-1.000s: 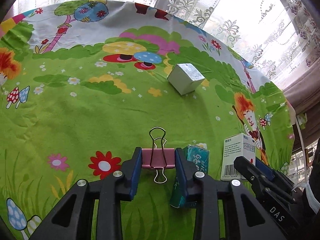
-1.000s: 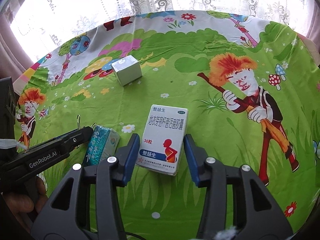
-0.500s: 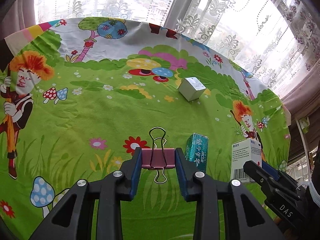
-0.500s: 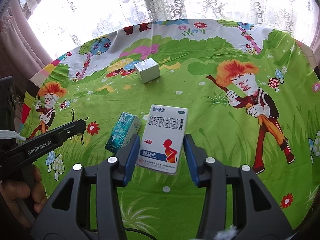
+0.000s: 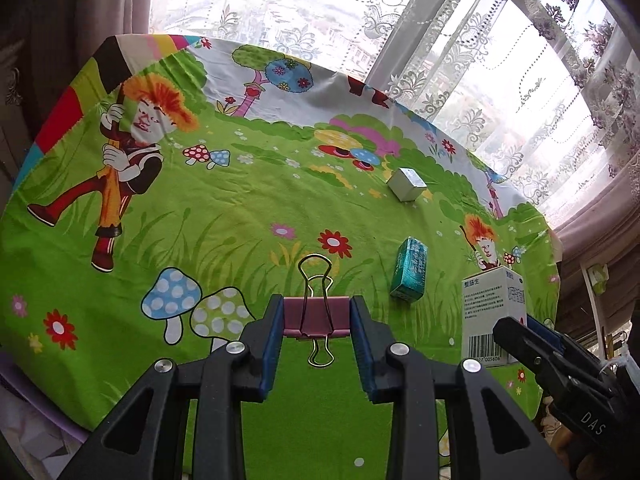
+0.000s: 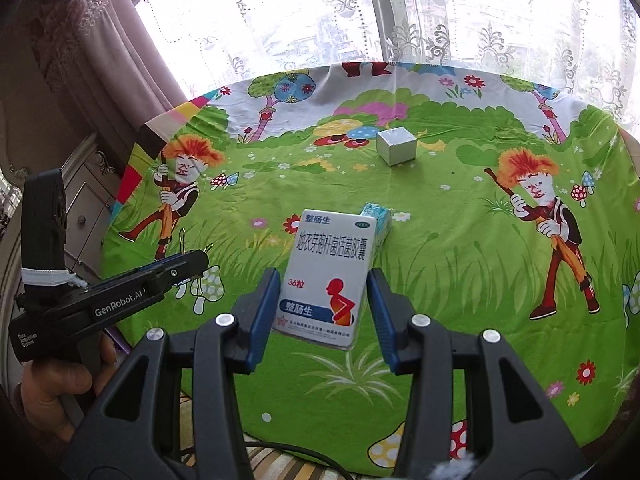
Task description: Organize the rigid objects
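Observation:
My left gripper point(image 5: 316, 324) is shut on a pink binder clip point(image 5: 316, 316) with gold wire handles, held above the green cartoon tablecloth point(image 5: 240, 208). My right gripper point(image 6: 324, 304) is shut on a white medicine box point(image 6: 328, 276) with blue and red print, also lifted off the cloth. That box point(image 5: 494, 312) and the right gripper point(image 5: 532, 344) show at the lower right of the left wrist view. A teal packet point(image 5: 410, 274) lies on the cloth; in the right wrist view the teal packet point(image 6: 378, 218) is mostly hidden behind the box. A small silver box point(image 6: 396, 145) stands farther back.
The round table's edge point(image 5: 60, 408) runs close along the near side, with a purple surface below. Lace curtains point(image 6: 440, 20) and a window lie behind the table. A hand point(image 6: 56, 392) holds the left gripper's handle point(image 6: 100, 304) at the left of the right wrist view.
Both grippers have risen and pulled back from the table with their loads, so more cloth shows. The teal packet and silver box now look smaller and farther off.

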{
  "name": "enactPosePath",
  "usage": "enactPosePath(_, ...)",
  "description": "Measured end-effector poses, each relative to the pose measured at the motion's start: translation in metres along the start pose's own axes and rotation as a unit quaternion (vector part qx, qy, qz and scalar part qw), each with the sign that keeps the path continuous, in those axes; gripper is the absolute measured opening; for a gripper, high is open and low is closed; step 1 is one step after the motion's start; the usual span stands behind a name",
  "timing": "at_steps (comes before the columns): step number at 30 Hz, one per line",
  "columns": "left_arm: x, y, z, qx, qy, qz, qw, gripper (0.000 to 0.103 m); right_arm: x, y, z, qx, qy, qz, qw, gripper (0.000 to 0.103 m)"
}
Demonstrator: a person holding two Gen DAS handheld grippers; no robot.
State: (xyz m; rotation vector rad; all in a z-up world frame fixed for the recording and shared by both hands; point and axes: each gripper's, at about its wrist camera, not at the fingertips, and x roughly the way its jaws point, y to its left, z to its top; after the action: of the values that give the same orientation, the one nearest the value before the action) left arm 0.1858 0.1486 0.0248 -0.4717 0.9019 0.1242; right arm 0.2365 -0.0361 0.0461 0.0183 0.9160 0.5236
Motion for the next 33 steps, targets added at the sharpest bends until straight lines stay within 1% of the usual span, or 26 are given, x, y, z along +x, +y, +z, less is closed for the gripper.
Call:
enactPosePath(6, -0.040, 0.030, -0.019, -0.025, -0.019, 0.014, 0.9994, 0.034, -0.010, 0.043, -0.015, -0.036, 0.007, 0.031, 0.999, 0.049)
enactPosePath(12, -0.082, 0.067, -0.041, -0.049, -0.038, 0.032, 0.9976, 0.034, -0.022, 0.090, -0.031, -0.079, 0.014, 0.059, 0.995, 0.049)
enactPosePath(19, -0.135, 0.120, -0.068, -0.073, -0.066, 0.087, 0.9914, 0.034, -0.031, 0.147, -0.054, -0.137, 0.029, 0.089, 0.986, 0.049)
enactPosePath(25, -0.162, 0.161, -0.099, -0.095, -0.069, 0.134, 0.9840, 0.034, -0.032, 0.200, -0.079, -0.193, 0.047, 0.114, 0.973, 0.049)
enactPosePath(33, -0.184, 0.199, -0.139, -0.121, -0.054, 0.178, 0.9749, 0.034, -0.028, 0.268, -0.123, -0.269, 0.090, 0.155, 0.946, 0.049)
